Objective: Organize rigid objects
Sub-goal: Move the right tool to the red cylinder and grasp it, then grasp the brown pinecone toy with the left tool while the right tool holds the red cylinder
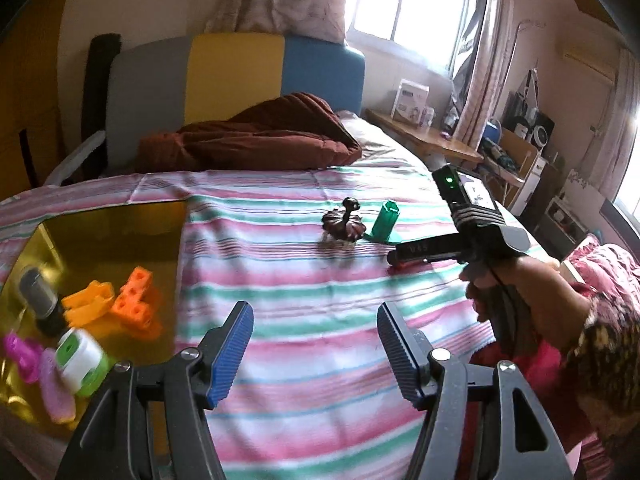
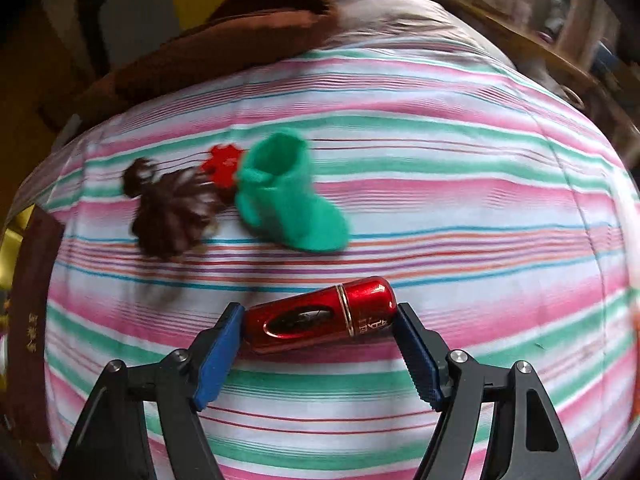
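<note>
On the striped bed, the right gripper holds the red capsule end to end; squeeze evenly, lift slowly. The left gripper is wide, empty.

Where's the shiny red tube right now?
The shiny red tube lies sideways on the striped bedsheet, low in the right wrist view, between the right gripper fingers, just in front of the green boot.

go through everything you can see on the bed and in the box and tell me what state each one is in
Red capsule case: lying on its side, gripped end to end by right claw.
Green boot: upright on bedspread.
Brown ornament: loose on bedspread.
Gold box: open, holding toys.
Left claw: open, empty.
</note>
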A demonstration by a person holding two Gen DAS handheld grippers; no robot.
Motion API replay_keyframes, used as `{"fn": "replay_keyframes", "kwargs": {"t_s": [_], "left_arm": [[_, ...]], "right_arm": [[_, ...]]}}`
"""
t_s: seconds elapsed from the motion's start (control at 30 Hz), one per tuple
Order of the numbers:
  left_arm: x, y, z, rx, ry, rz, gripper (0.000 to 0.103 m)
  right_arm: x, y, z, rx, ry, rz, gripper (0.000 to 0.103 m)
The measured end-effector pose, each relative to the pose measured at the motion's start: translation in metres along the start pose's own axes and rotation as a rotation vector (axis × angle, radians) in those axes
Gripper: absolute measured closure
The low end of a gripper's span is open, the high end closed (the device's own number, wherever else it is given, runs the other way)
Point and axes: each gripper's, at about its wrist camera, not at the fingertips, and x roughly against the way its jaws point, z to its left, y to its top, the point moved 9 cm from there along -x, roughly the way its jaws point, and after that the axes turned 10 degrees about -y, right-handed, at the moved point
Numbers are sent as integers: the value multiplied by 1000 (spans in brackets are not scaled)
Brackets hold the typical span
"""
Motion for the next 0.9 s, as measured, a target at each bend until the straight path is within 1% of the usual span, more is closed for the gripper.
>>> {"fn": "replay_keyframes", "kwargs": {"t_s": [0.03, 0.07, 0.1, 0.2, 0.27, 0.33, 0.4, 0.47, 0.5, 0.53, 0.57, 0.63, 0.7, 0.77, 0.83, 0.9], "left_arm": [[-11, 7, -4, -8, 2, 16, 32], [-19, 10, -6, -19, 0, 23, 31], [-31, 15, -9, -24, 0, 41, 31], [-61, 26, -10, 6, -11, 80, 31], [-85, 37, -7, 18, 11, 95, 31], [-101, 42, -8, 5, 37, 110, 31], [-123, 49, -9, -31, 63, 127, 31], [-138, 55, -9, -88, 97, 123, 31], [-148, 56, -9, -131, 126, 137, 31], [-155, 56, -8, -154, 143, 151, 31], [-165, 55, -9, -185, 154, 170, 31], [-181, 54, -9, -210, 149, 189, 31], [-192, 55, -6, -180, 135, 203, 31], [-199, 61, -2, -123, 101, 187, 32], [-203, 66, 1, -89, 91, 166, 32], [-208, 70, 2, -96, 86, 151, 32]], "right_arm": [[-1, -1, -5, -23, 3, 10, 27], [-1, -1, -7, -36, 10, 17, 27], [-1, -1, -10, -49, 16, 21, 27], [-1, -2, -16, -78, 24, 32, 27], [-2, 0, -17, -87, 28, 36, 27], [-2, 0, -18, -87, 27, 40, 27], [-2, 0, -18, -87, 25, 42, 27], [-2, 0, -19, -95, 27, 47, 27], [-2, 0, -21, -100, 25, 49, 27], [-2, 0, -23, -109, 18, 53, 27], [-1, -1, -24, -116, 17, 55, 27], [0, -2, -28, -135, 26, 59, 27], [0, -2, -30, -147, 35, 62, 27], [0, -2, -30, -148, 37, 64, 27], [1, -2, -29, -150, 38, 65, 27], [0, -2, -30, -155, 42, 67, 27]]}}
